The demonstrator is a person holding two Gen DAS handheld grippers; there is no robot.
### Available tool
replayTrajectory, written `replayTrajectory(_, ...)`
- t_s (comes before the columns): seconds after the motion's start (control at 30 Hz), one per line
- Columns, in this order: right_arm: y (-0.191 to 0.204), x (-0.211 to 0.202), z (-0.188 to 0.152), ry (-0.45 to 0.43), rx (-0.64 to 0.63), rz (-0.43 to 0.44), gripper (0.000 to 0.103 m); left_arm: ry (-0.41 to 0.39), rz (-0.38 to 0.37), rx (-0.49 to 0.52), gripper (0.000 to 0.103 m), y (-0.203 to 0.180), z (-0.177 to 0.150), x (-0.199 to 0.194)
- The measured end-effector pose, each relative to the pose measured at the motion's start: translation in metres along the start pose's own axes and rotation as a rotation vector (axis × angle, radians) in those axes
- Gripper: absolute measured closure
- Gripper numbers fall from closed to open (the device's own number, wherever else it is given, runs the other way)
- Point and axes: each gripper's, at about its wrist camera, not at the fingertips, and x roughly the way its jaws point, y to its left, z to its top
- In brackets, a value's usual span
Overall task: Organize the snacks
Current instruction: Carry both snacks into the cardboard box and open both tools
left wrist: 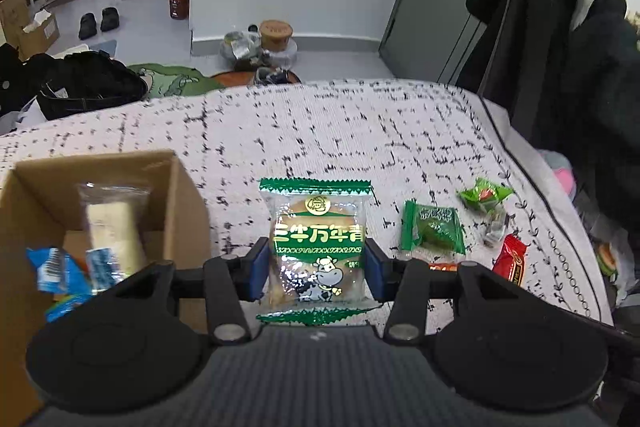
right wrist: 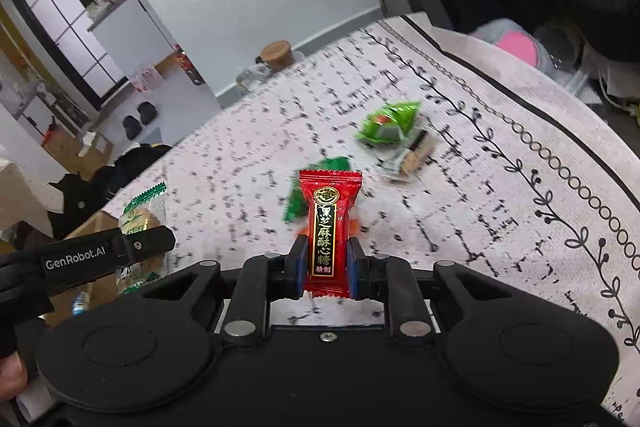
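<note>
Snacks are up in both our grippers right now. Our left gripper [left wrist: 316,267] has its blue pads pressed on either side of a clear biscuit packet with green zigzag ends and a cartoon cow [left wrist: 317,251], held upright above the speckled white tablecloth [left wrist: 320,131]. Beside it on the left sits the open brown cardboard box [left wrist: 176,187], cut off by the frame edge, and inside we make out a pale long bar in clear wrap [left wrist: 114,227] and blue wrappers [left wrist: 56,269], all blurred, so we cannot read them.

Our right gripper [right wrist: 328,269] is clamped tight on a red sweet wrapper with a black label and gold characters [right wrist: 330,231], standing upright between the pads. Behind it a flat green packet [right wrist: 320,187] is half hidden and smeared, with something orange peeking out at the wrapper's sides that we cannot make out. Further back lie a crumpled green wrapper [right wrist: 388,125] and a small pale piece [right wrist: 414,155] just beside it, too blurred to name. At the left edge, the other gripper's black finger crosses the biscuit packet, covering its middle.
</note>
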Motion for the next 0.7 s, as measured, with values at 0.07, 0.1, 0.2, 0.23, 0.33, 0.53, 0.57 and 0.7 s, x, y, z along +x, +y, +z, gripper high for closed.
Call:
replayTrajectory(0.07, 0.006, -0.005, 0.0, -0.009, -0.005, 0.01, 0.084, -0.014, 0.0, -0.002, 0.056, 0.004, 0.001, -0.009)
replayTrajectory(0.1, 0.009, -0.007, 0.001, -0.014, -0.009, 0.015, 0.084, -0.021, 0.001, -0.004, 0.056, 0.006, 0.002, -0.013)
replayTrajectory(0.2, 0.017, -0.013, 0.001, -0.026, -0.018, 0.03, 0.084, -0.037, 0.001, -0.011, 0.056, 0.012, 0.003, -0.025)
replayTrajectory(0.23, 0.02, -0.014, 0.001, -0.029, -0.021, 0.035, 0.084, -0.042, 0.001, -0.014, 0.056, 0.015, 0.003, -0.028)
replayTrajectory(0.33, 0.029, -0.019, 0.0, -0.036, -0.033, 0.05, 0.084, -0.056, -0.002, -0.021, 0.055, 0.021, 0.002, -0.038)
replayTrajectory(0.53, 0.048, -0.027, -0.004, -0.051, -0.056, 0.082, 0.084, -0.074, 0.005, -0.041, 0.056, 0.036, 0.001, -0.055)
replayTrajectory(0.57, 0.051, -0.028, -0.005, -0.053, -0.059, 0.087, 0.084, -0.078, 0.007, -0.044, 0.056, 0.039, 0.0, -0.058)
replayTrajectory(0.7, 0.062, -0.032, -0.008, -0.063, -0.074, 0.105, 0.084, -0.091, 0.015, -0.057, 0.056, 0.05, -0.001, -0.069)
